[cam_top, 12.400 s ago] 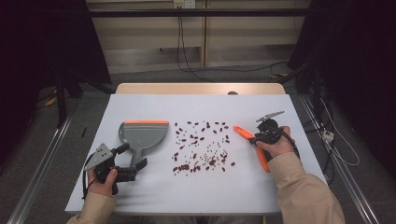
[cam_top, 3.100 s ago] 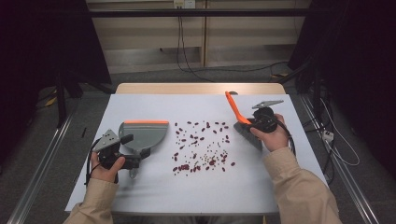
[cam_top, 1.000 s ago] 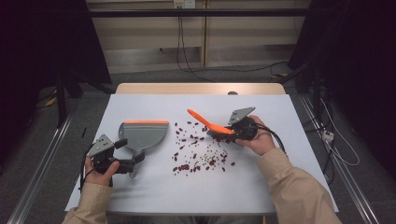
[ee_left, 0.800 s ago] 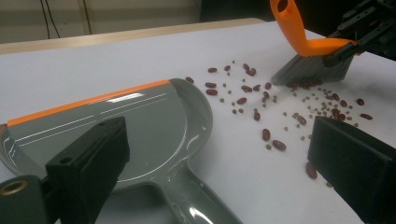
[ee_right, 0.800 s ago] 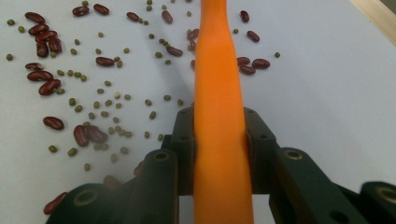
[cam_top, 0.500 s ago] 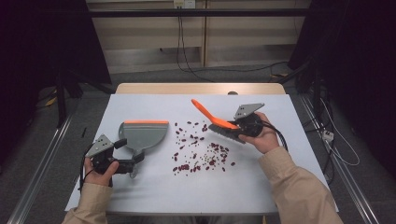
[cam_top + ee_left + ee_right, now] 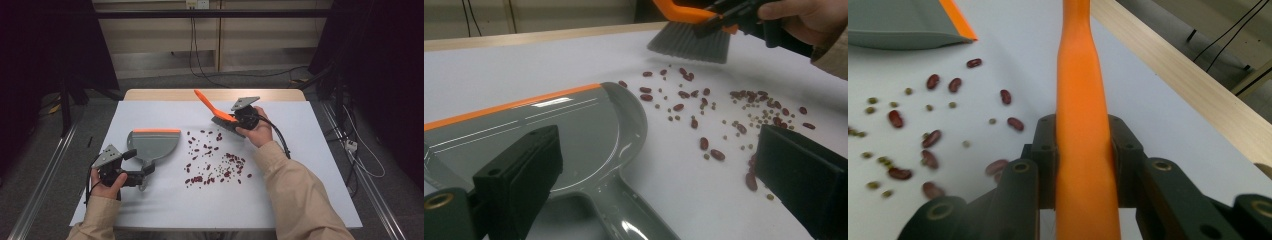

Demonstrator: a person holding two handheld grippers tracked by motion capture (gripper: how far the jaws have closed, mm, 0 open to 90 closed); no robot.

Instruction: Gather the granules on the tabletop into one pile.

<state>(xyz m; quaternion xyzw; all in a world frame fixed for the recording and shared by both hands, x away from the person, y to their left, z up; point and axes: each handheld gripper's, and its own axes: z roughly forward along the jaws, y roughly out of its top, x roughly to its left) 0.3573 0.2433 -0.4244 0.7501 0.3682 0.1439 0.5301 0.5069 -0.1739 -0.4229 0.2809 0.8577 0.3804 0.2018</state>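
The right tongs (image 7: pixel 235 120) clamp the orange handle of a grey-bristled hand brush (image 7: pixel 212 107), held at twelve o'clock of the scattered red and green beans (image 7: pixel 215 162); the left tongs (image 7: pixel 142 172) stand apart astride the grey plastic dustpan's (image 7: pixel 152 143) handle on the white surface (image 7: pixel 300 165)

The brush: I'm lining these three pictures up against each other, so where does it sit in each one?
High view: the brush is upper centre, in the right gripper, beyond the scattered beans.
Left gripper view: top right, its grey bristles above the beans.
Right gripper view: its orange handle runs up the middle between the jaws.
Shared landmark: the grey dustpan with its orange edge.
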